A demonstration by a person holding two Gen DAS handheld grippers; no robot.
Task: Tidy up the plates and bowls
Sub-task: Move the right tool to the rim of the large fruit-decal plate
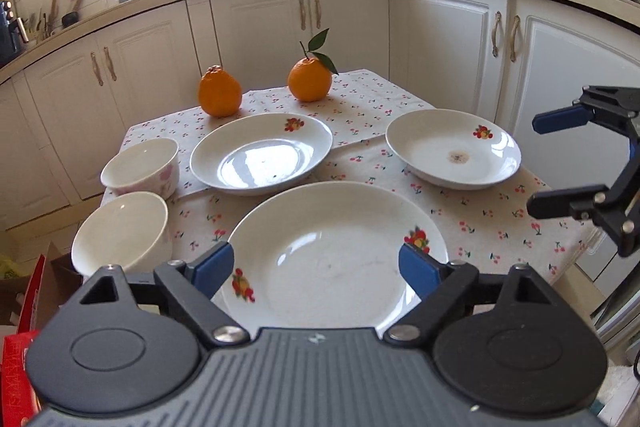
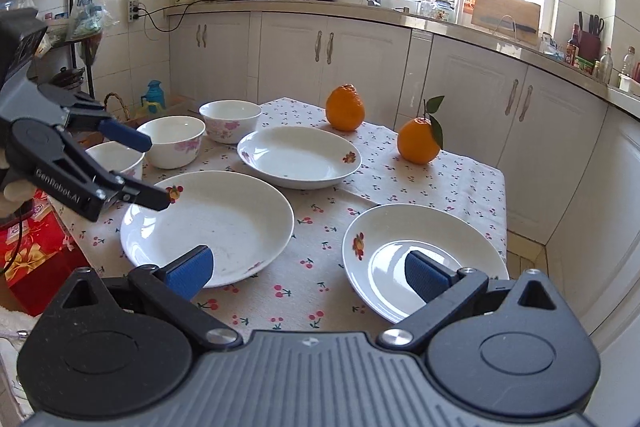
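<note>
A white-cabinet kitchen with a sunlit window surrounds a small table (image 2: pixel 460 183) under a cherry-print cloth. From left to right in the right wrist view: three white bowls cluster at the table's left edge, a plain nearest bowl (image 2: pixel 120 157) half hidden behind the left gripper (image 2: pixel 156 171), a middle bowl (image 2: pixel 172 141) with pink flowers, and a far bowl (image 2: pixel 230 119) of the same pattern. Next comes the large plate (image 2: pixel 224 223), glossy and shallow with fruit decals on its rim. Behind it sits the back plate (image 2: pixel 300 157), and on the right, well apart, the right plate (image 2: pixel 400 239) near the table edge. Two oranges stand at the far side, a knobbly orange (image 2: pixel 345 107) and a leafy orange (image 2: pixel 418 141) with stem and leaves.

The left gripper hovers over the large plate's left rim, turned sideways, its blue-padded jaws spread and holding nothing. The right gripper (image 2: pixel 308 273) hangs level above the cloth between the large plate and the right plate, jaws wide apart and empty.
</note>
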